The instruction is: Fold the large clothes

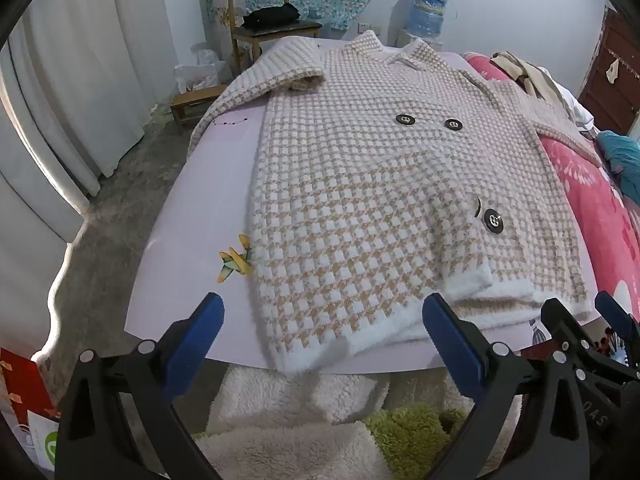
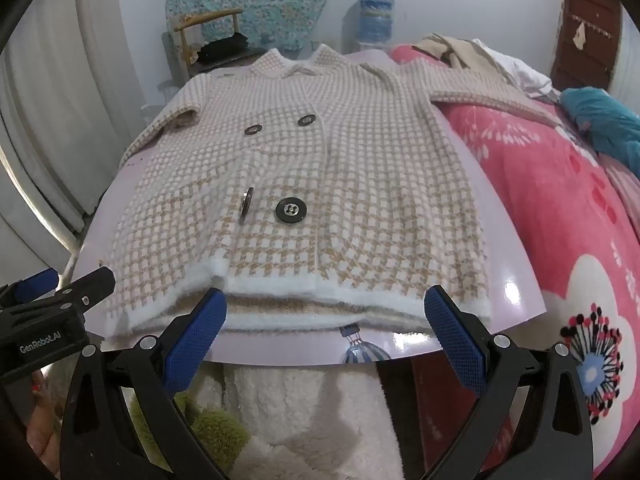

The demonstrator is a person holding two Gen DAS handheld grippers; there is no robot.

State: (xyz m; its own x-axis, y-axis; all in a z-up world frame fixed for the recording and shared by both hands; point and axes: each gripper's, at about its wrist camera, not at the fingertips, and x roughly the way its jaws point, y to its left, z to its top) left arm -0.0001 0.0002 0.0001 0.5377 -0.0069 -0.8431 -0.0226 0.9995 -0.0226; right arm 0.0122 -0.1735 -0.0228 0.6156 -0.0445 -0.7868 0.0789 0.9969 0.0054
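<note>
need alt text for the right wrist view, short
A beige-and-white checked coat lies flat, front up, on a lilac board, its hem nearest the camera. The open right gripper hovers in front of the hem, holding nothing. A pink blanket lies to the right.

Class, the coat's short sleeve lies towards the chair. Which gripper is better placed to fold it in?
Probably the left gripper: its open jaws sit at the hem on that sleeve's side of the coat.

White curtains (image 1: 60,112), wooden chair (image 1: 260,28) (far wall), concrete floor (image 1: 120,208).
</note>
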